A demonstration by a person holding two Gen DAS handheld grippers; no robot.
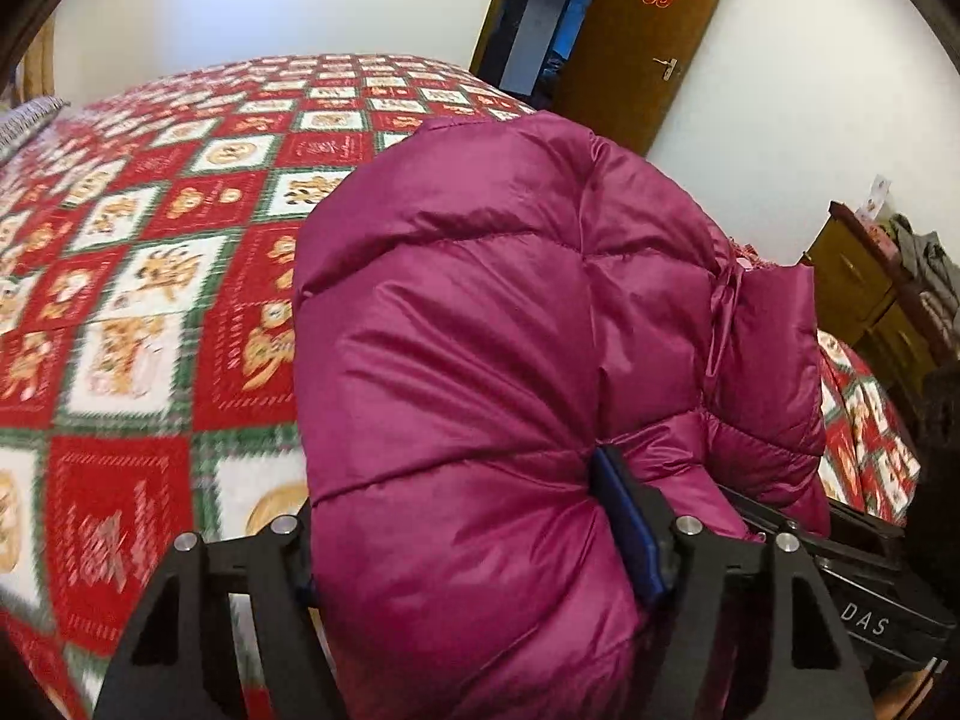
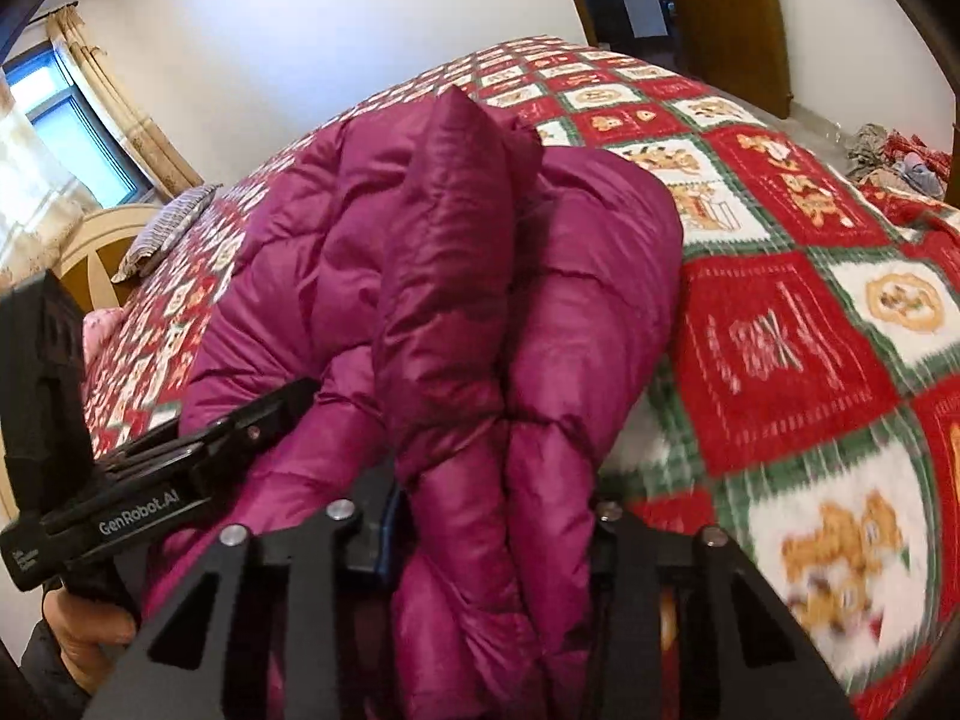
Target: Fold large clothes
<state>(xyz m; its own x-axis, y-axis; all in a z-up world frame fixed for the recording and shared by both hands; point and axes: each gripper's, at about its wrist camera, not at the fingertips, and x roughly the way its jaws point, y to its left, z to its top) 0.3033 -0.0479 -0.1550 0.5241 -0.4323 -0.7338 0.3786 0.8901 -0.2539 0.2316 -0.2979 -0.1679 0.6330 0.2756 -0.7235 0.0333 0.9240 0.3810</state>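
I have a magenta puffer jacket (image 1: 480, 330) bunched up between both sets of fingers, lifted in a thick bundle above the bed (image 1: 150, 228), whose red, white and green patchwork bedspread spreads out on every side. My left gripper (image 1: 474, 516) has its fingers spread fairly wide around a fat quilted fold; the blue pad of the right-hand finger (image 1: 624, 516) presses into the fabric, while the other finger is mostly hidden behind the padding. My right gripper (image 2: 492, 510) likewise clamps a wad of several folds, with one blue-edged finger (image 2: 387, 516) sunk against the cloth and the other barely showing at the far side of the wad. From the right wrist view the left gripper's black body, printed with a white brand name, sits just beside the jacket, with my left hand (image 2: 90, 630) wrapped around its handle. A striped pillow (image 2: 168, 228) lies near the wooden headboard (image 2: 96, 252). A brown door (image 1: 636, 48) stands open in the wall beyond the bed. The lower edge of the jacket seems to hang free, though blur makes that hard to judge.
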